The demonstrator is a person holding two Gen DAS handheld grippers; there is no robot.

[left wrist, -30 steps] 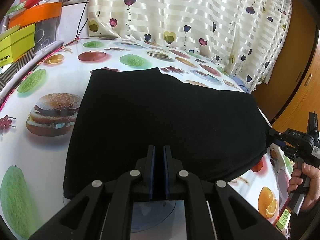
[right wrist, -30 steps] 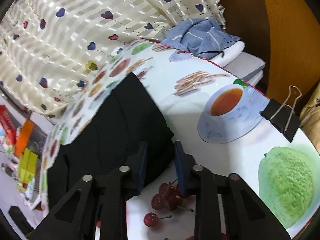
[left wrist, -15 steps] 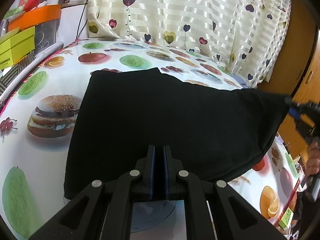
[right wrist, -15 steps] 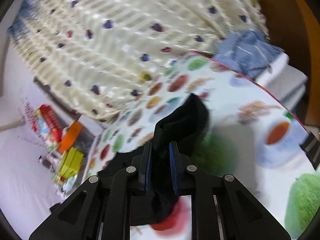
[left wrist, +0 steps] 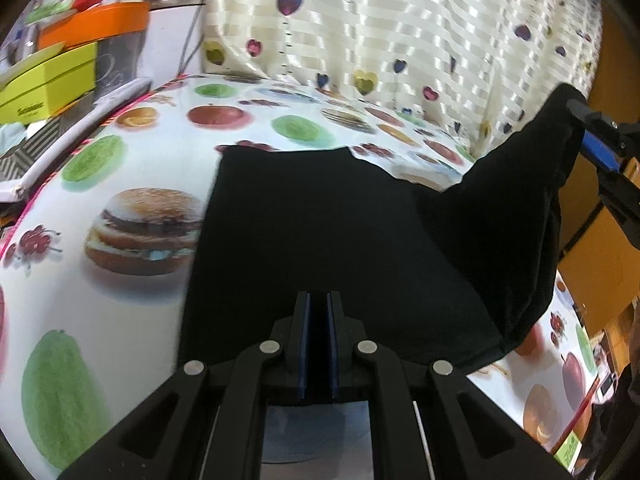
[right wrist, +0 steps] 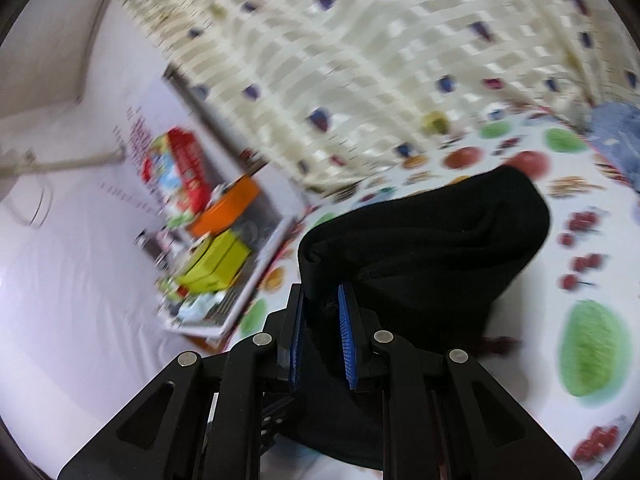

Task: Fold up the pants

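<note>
- Right claw [right wrist: 322, 320] pinches a bunched end of the black pants [left wrist: 340, 240], blue pads either side of the cloth; that end is lifted off the table [left wrist: 120, 300], seen high at the right edge of the left wrist view.
- Left claw [left wrist: 318, 344] is pressed nearly together at the near edge of the pants; cloth seems to sit between the pads, but black on black, so cannot tell for sure whether it grips.
- Pants: most of them lie flat on the food-print table cover, beside the burger print [left wrist: 144, 232]; the right end rises in a draped fold toward the right claw.
- Step, as I judge it: mid-fold, raised end being carried over the flat part.
- Next move likely calls for bringing the raised end across toward the left edge, laying it down with edges lined up, near edge held steady so the stack does not slide.
- Risk: cloth sags and bunches under the lift, giving a crooked fold.
- Writing: yellow-green box [left wrist: 48, 80] has a dark printed word, too small to read; red packaging [right wrist: 180, 172] on the shelf is blurred, unreadable.
</note>
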